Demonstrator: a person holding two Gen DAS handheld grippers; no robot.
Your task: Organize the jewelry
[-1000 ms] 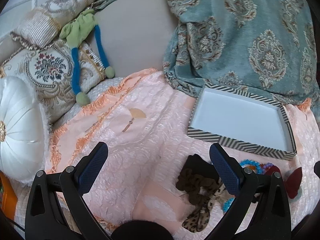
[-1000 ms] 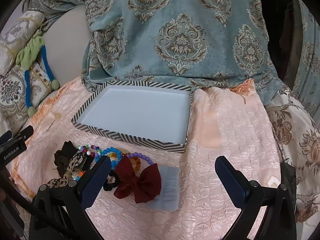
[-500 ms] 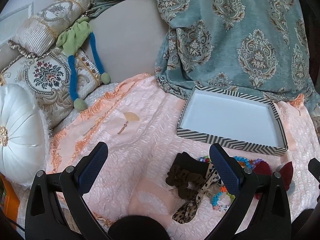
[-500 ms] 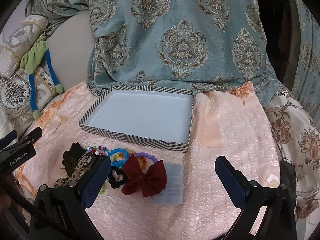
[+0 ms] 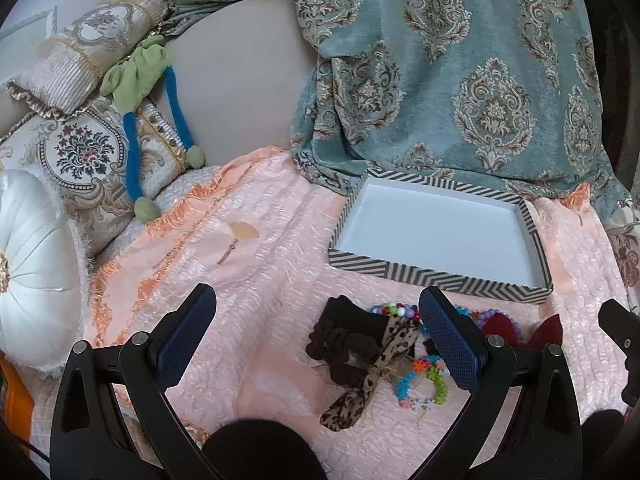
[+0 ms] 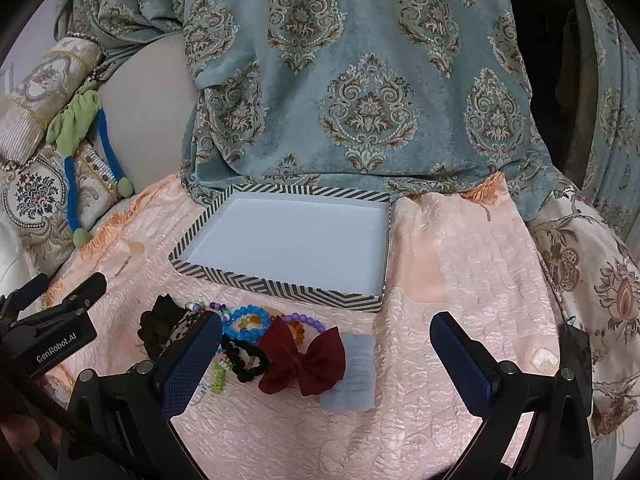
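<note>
A shallow striped box [image 5: 436, 276] with a bare white inside lies on the pink quilted cover. In front of it is a pile: a brown scrunchie [image 5: 340, 348], a leopard-print bow [image 5: 372, 376] and bead bracelets [image 5: 420, 388]. My left gripper [image 5: 316, 300] hovers open above the pile's left side, holding nothing. In the right wrist view the box [image 6: 280, 286] sits behind a blue bead bracelet [image 6: 248, 322], a black scrunchie [image 6: 244, 360], a dark red bow [image 6: 302, 356] and a pale blue clip [image 6: 352, 372]. My right gripper [image 6: 326, 322] is open above them.
A teal patterned throw [image 5: 460, 80] hangs behind the box. Cushions [image 5: 80, 152], a round white pillow [image 5: 32, 272] and a green and blue soft toy [image 5: 136, 80] crowd the left. Bare pink cover [image 6: 460, 264] extends right of the box.
In the left view the box and pile have slid leftward and more of the pile shows. The right view has drifted slightly. Both grippers stay open; no item has moved.
</note>
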